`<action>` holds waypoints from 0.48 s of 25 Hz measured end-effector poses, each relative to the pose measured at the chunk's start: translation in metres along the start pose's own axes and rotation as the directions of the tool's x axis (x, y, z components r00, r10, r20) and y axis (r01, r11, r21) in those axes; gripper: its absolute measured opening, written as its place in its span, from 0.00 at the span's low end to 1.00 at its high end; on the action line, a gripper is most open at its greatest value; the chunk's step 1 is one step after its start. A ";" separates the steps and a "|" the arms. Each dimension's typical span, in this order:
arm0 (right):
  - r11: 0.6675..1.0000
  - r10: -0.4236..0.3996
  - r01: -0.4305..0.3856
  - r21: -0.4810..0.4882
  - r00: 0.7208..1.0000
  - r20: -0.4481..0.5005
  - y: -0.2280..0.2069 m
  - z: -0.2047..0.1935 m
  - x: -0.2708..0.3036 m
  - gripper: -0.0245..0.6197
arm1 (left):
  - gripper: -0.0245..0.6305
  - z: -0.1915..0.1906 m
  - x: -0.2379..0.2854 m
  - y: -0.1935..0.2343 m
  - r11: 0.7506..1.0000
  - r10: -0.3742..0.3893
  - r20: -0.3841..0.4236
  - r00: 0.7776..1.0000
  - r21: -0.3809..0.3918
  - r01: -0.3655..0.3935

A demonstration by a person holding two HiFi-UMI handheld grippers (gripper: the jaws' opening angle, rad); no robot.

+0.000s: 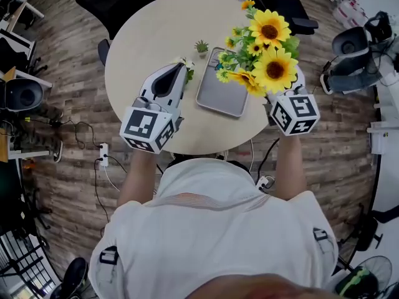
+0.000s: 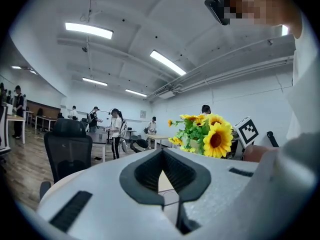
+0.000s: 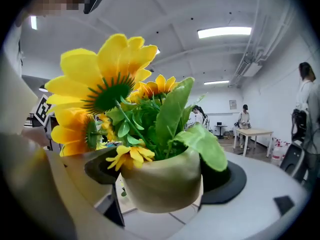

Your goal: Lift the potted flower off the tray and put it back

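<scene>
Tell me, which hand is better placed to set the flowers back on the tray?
The right. The right tongs are shut on the flower pot, lifted near the tray. The left tongs are shut on nothing, on the tray's other side.

- Round worktop (image 1: 156, 36), pale wood-toned top, standing on a wood-plank floor (image 1: 68, 73)
- Grey rectangular tray (image 1: 219, 89) lies flat on the worktop, right of centre; its near short end is close to the worktop's near edge
- Small green plant (image 1: 201, 46) stands just beyond the tray's far left corner; apart from it
- A second small plant (image 1: 189, 68) sits left of the tray; partly hidden
</scene>
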State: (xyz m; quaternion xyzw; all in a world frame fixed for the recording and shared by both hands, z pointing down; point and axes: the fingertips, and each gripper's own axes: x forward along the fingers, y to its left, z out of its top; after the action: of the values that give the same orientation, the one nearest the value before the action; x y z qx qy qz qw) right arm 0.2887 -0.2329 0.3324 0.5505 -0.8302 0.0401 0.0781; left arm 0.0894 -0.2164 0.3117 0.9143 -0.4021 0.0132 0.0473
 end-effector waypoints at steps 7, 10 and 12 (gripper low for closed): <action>1.000 0.025 -0.025 -0.004 0.998 -0.053 0.013 -0.031 0.010 0.79 | 0.04 -0.009 -0.010 -0.001 1.000 0.001 -0.028 1.000 -0.016 -0.002; 0.998 0.064 -0.064 0.009 0.994 -0.086 0.023 -0.058 0.023 0.79 | 0.04 -0.022 -0.019 0.000 0.999 0.014 -0.052 0.999 -0.034 -0.016; 0.996 0.083 -0.081 0.026 0.989 -0.120 0.028 -0.081 0.033 0.79 | 0.04 -0.031 -0.025 0.003 0.998 0.031 -0.069 0.997 -0.048 -0.034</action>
State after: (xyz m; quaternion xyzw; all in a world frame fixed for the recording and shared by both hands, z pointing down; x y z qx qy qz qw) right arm 0.2575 -0.2399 0.4186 0.5133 -0.8454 0.0853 0.1211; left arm 0.0704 -0.1968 0.3413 0.9052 -0.4153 0.0355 0.0833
